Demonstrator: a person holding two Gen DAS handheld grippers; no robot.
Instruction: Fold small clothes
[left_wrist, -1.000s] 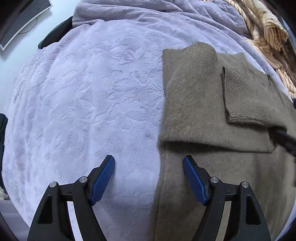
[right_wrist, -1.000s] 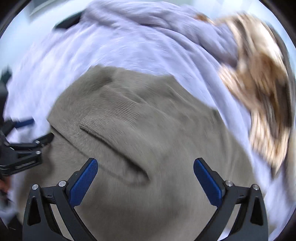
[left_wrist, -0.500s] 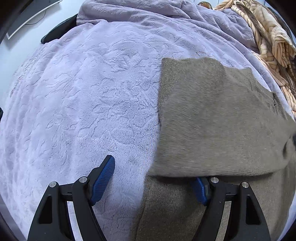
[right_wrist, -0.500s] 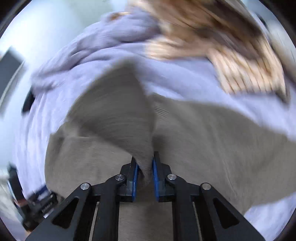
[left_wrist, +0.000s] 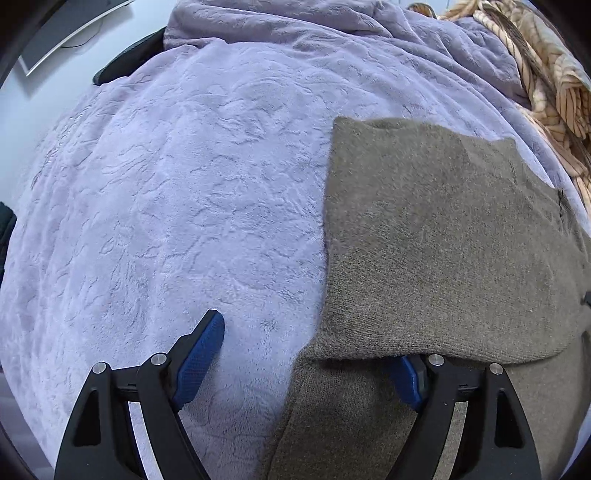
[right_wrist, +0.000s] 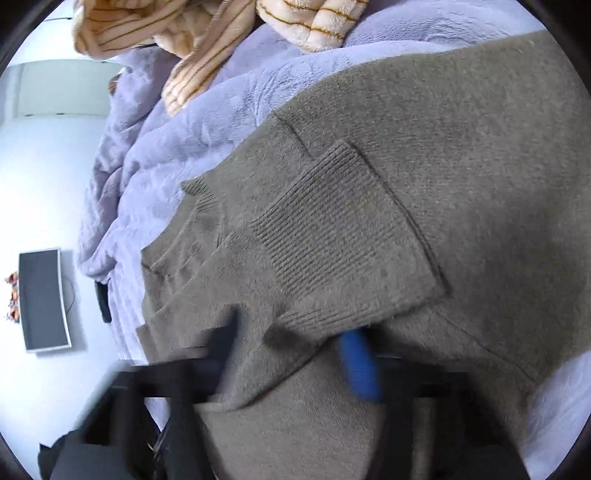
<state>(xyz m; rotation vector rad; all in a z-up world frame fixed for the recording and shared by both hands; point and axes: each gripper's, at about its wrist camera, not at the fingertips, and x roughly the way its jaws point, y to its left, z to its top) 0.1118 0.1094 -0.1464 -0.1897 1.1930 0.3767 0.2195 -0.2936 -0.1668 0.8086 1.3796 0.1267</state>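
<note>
Folding underway: right gripper (right_wrist: 295, 369), jaws clamped on sweater (left_wrist: 443, 240), drags fabric across; left gripper (left_wrist: 314, 354), jaws open, straddles its near-left edge.

Our left hand-held gripper (left_wrist: 306, 354) is matte black, each finger a triangular open frame with cut-out windows. Two round silver screw heads sit on each finger near the tip. The pads (left_wrist: 199, 358) are bright blue with a fine ribbed texture. Our right hand-held gripper (right_wrist: 295, 354) shows blurred black frames and one blue pad.
</note>
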